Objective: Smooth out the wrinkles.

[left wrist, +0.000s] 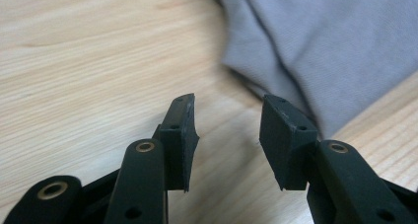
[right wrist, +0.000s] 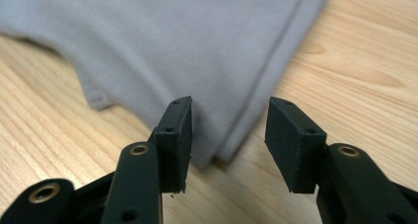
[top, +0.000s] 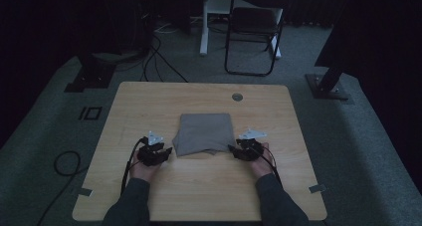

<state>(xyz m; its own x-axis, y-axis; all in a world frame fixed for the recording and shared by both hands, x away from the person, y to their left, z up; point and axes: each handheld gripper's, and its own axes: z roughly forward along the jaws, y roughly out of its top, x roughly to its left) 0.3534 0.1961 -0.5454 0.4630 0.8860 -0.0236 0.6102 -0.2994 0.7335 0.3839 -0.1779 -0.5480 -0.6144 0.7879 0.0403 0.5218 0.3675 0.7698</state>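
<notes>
plainly, both grippers were open and held nothing. the left gripper (top: 161,152) sat just beside the near left corner of the cloth (top: 205,132), jaws apart over bare wood. the right gripper (top: 235,150) had its parted jaws at the near right corner. the cloth lay folded at the middle of the table (top: 149,101). whether folding was finished or another fold remained, i could not tell.
</notes>
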